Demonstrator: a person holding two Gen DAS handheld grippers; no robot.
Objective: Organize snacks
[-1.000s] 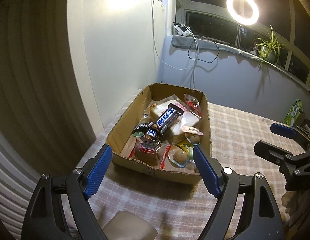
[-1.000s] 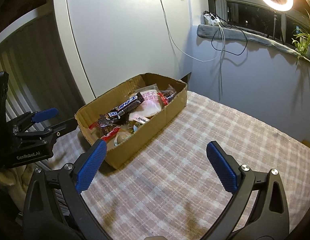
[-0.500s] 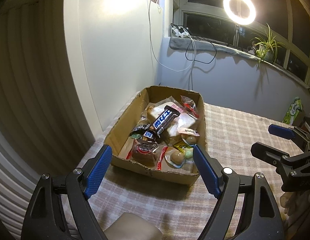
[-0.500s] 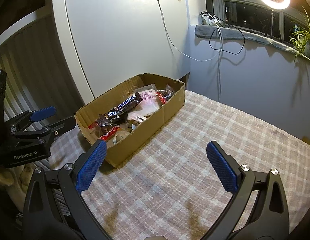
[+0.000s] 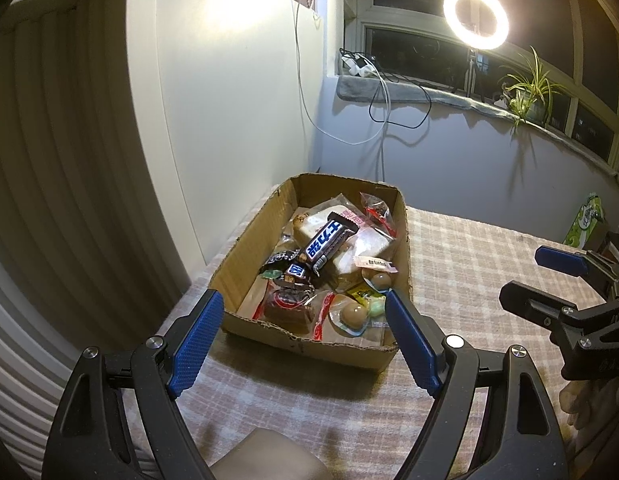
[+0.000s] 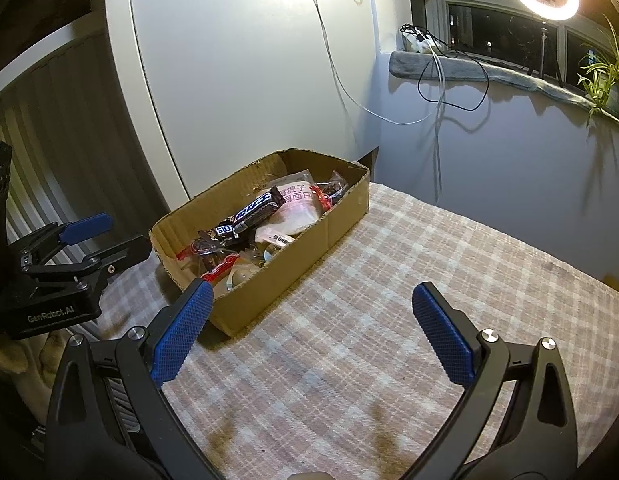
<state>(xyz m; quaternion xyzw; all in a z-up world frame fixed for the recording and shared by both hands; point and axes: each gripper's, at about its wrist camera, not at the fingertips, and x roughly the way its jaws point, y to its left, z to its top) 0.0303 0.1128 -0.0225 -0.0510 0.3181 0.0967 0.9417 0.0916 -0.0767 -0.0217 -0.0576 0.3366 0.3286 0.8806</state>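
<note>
Left wrist view: the left tool (image 5: 305, 338) gapes wide and empty before the cardboard box (image 5: 253, 248) of snacks, a Snickers bar (image 5: 327, 243) lying on top, on the checked worktop (image 5: 461, 264). Right wrist view: the right tool (image 6: 313, 326) is spread wide, holding nothing, with the box (image 6: 309, 240) ahead to its left.

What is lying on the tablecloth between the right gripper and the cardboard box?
Nothing: in the right wrist view, only bare checked tablecloth separates the right gripper from the cardboard box.
</note>
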